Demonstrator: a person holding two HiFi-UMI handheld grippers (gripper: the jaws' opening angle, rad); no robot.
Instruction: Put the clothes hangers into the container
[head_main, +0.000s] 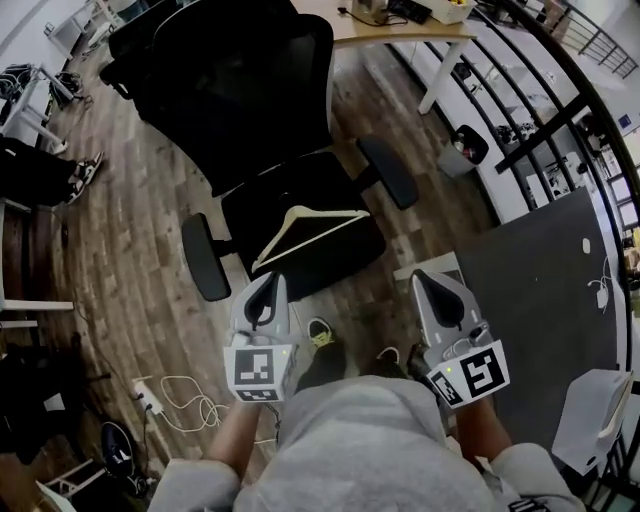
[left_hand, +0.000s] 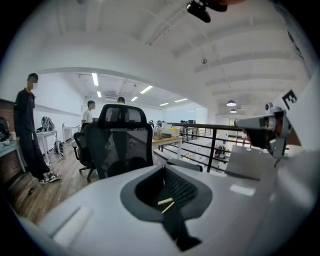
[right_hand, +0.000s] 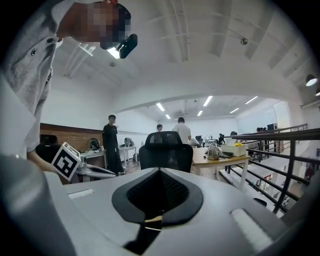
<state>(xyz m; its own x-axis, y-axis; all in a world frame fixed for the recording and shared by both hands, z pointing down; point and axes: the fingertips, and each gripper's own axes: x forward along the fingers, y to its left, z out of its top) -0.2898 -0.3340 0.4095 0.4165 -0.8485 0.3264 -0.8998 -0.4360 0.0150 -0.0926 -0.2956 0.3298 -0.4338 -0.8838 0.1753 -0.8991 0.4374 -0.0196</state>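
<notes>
A cream clothes hanger (head_main: 305, 232) lies flat on the seat of a black office chair (head_main: 300, 215), its hook toward the backrest. My left gripper (head_main: 268, 283) hovers just short of the seat's front edge, below the hanger's left end, with its jaws shut and empty. My right gripper (head_main: 428, 277) is held level with it on the right, past the chair's armrest (head_main: 388, 170), and its jaws meet with nothing between them. In the left gripper view the chair's backrest (left_hand: 125, 140) stands ahead beyond the left gripper (left_hand: 166, 180). The right gripper (right_hand: 159, 187) points at the same backrest (right_hand: 165, 150).
A dark grey table (head_main: 545, 300) fills the right side, with a white bin-like object (head_main: 598, 418) at its near corner. A black railing (head_main: 540, 90) runs behind it. A wooden desk (head_main: 400, 30) stands beyond the chair. A power strip and cable (head_main: 170, 398) lie on the wooden floor. Several people stand further back.
</notes>
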